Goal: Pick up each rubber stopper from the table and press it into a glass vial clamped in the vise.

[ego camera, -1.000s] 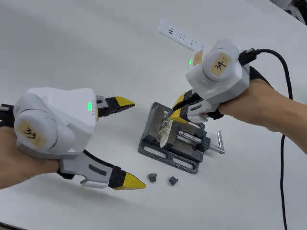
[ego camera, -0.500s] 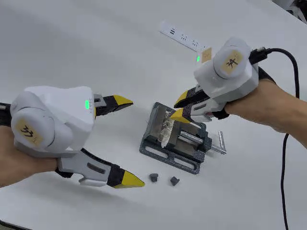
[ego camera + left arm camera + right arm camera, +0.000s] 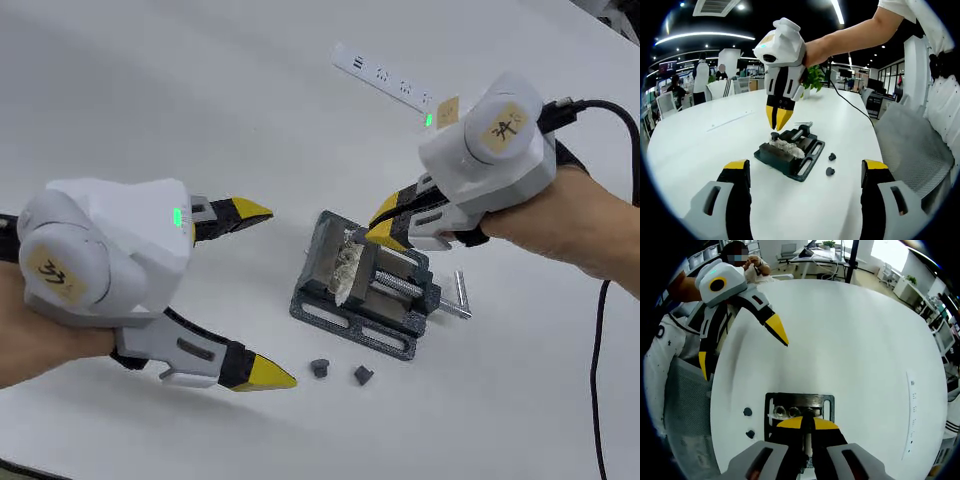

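A dark metal vise (image 3: 352, 326) stands mid-table with glass vials (image 3: 346, 266) clamped in its jaws. Two small dark rubber stoppers (image 3: 319, 369) (image 3: 362, 376) lie on the table just in front of it. My right gripper (image 3: 382, 226) hovers above the vise's far end, shut, with nothing visible between its yellow tips. In the left gripper view that right gripper (image 3: 777, 120) hangs just over a vial capped by a dark stopper (image 3: 774, 135). My left gripper (image 3: 260, 292) is open wide to the left of the vise, holding nothing. The right gripper view looks down past its own shut tips (image 3: 807, 423) onto the vise (image 3: 826, 403).
A white power strip (image 3: 385, 75) lies at the far side of the table. A black cable (image 3: 596, 340) trails from the right gripper along the right. The vise's screw handle (image 3: 461, 296) sticks out to the right. The white table (image 3: 150, 110) spreads wide around.
My right gripper, still shut, has lifted and drawn back to the right from the vials. The left gripper has stayed open, drifting slightly left.
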Demonstrator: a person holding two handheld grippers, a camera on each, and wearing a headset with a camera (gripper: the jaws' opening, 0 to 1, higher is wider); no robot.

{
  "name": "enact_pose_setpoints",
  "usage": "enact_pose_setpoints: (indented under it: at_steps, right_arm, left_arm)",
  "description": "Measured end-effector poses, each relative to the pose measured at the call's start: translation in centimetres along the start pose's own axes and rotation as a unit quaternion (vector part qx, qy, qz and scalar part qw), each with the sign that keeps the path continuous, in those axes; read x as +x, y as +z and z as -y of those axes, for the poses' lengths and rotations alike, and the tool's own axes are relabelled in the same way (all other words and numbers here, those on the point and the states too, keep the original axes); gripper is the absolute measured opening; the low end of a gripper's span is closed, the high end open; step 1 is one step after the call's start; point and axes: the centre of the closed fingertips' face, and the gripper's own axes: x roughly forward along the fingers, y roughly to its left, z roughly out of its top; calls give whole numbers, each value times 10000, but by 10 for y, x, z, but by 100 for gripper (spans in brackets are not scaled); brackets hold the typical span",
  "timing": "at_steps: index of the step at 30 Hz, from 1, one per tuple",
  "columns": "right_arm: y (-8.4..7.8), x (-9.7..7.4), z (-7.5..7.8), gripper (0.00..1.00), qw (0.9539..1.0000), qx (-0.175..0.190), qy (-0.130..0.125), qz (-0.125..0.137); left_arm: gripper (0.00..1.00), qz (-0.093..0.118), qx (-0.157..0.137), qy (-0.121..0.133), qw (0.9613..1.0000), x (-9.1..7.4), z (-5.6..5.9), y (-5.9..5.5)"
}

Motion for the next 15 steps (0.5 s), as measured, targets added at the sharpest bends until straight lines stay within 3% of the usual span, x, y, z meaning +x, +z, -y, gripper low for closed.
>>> enact_pose_setpoints:
  at_steps: [15]
  right_arm:
    - [0, 6, 2, 0, 10000, -69, -5, -40]
  left_arm:
    - [90, 0, -33, -9, 10000, 0, 1, 0]
